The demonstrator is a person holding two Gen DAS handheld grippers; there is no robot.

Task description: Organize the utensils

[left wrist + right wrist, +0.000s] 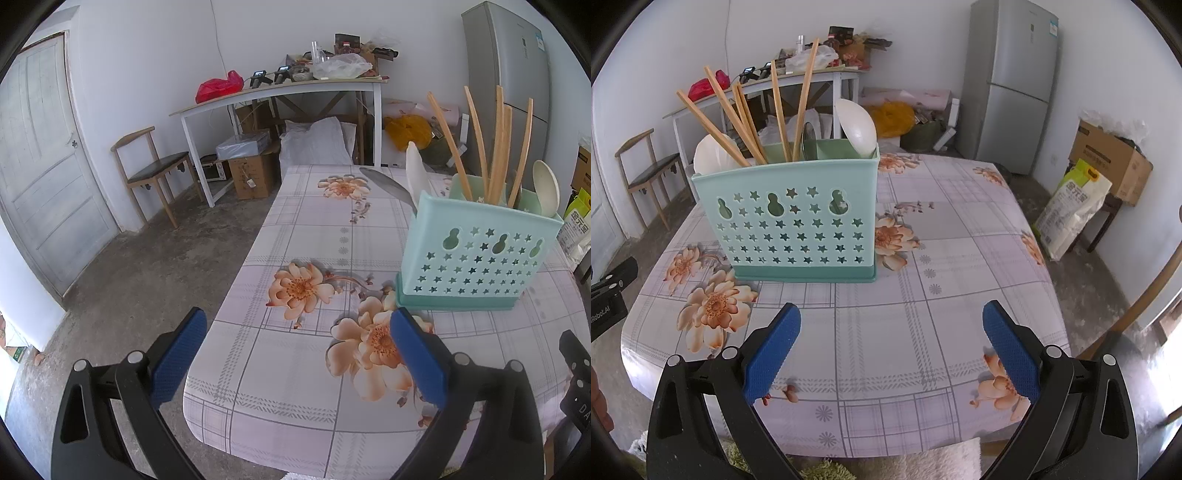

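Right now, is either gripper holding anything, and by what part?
Nothing is held. Left gripper and right gripper are open and empty; utensils sit in the holder.

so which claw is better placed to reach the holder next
Right, probably. The holder stands almost straight ahead of the open right claw. In the left wrist view it sits off to the right side of the open left claw.

1. i can't see the lower ends of the chopsticks (738, 122) and spoons (858, 127) inside the holder (798, 221)
2. the fridge (517, 74) top is cut off
3. the clutter on the far desk (332, 62) is too small to name
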